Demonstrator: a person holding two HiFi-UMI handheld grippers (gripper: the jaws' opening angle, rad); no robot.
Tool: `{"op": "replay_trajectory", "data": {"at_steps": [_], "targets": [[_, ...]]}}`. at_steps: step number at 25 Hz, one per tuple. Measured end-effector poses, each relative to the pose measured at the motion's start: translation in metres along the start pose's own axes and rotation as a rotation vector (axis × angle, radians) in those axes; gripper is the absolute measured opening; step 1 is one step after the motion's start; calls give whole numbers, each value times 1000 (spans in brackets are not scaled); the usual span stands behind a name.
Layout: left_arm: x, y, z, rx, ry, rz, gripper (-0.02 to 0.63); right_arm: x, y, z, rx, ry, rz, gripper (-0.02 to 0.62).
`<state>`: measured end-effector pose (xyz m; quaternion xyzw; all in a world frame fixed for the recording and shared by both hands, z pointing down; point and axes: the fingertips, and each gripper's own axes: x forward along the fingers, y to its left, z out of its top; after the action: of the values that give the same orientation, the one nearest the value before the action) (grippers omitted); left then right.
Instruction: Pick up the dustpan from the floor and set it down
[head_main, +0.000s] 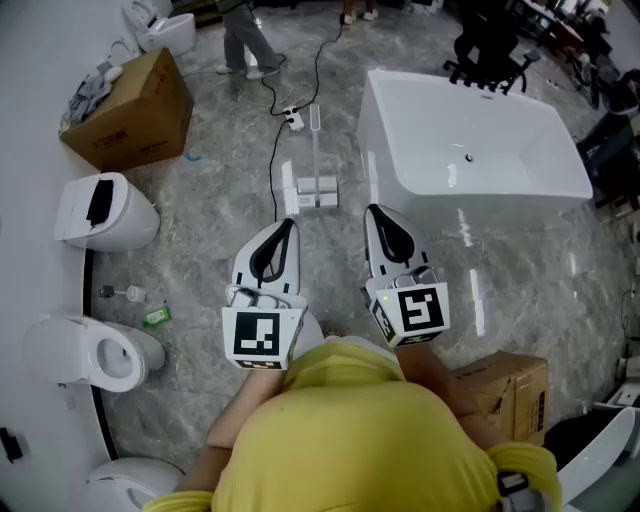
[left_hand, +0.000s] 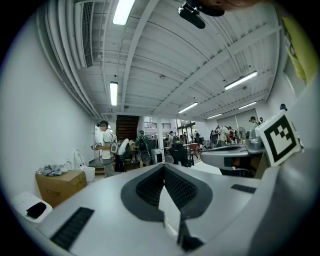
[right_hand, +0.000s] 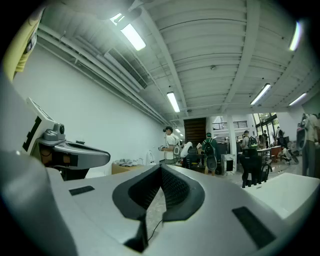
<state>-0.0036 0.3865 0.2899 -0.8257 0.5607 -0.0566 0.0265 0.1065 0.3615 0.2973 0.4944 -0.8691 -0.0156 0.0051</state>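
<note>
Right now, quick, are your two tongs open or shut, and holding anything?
Left white tongs: shut, holding nothing.
Right white tongs: shut, holding nothing.

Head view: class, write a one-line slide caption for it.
Left gripper and right gripper, both shut and empty, point toward the white dustpan standing on the floor beside the bathtub.

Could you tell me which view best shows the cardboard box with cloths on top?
The head view: the box is whole from above. The left gripper view shows its side; the right gripper view only a distant sliver.
</note>
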Motion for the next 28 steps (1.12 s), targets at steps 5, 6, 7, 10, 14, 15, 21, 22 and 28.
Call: {"op": "replay_trajectory", "data": {"at_steps": [5, 6, 7, 10, 14, 15, 21, 22, 28], "targets": [[7, 1, -5, -2, 2, -5, 2, 5, -7, -6, 18, -13, 4, 12], [10, 2, -6, -5, 3, -5, 2, 7, -8, -7, 22, -11, 4, 12], [13, 3, -7, -8, 4, -6, 2, 10, -10, -8, 26, -7, 3, 12], [26, 8, -10, -22, 2, -9, 2, 22, -16, -12, 34, 2, 3, 12], [52, 25, -16, -24, 8, -16, 2, 49, -21, -15, 22, 1, 19, 30], [59, 30, -16, -27, 11, -18, 2, 57, -22, -16, 24, 4, 22, 35], [111, 70, -20, -25, -3, -37, 2, 125, -34, -27, 37, 12, 43, 70], [120, 78, -24, -28, -1, -40, 2, 137, -35, -29, 40, 16, 43, 76], [176, 125, -37, -23, 12, -69, 2, 209, -48, -47, 42, 36, 29, 110]]}}
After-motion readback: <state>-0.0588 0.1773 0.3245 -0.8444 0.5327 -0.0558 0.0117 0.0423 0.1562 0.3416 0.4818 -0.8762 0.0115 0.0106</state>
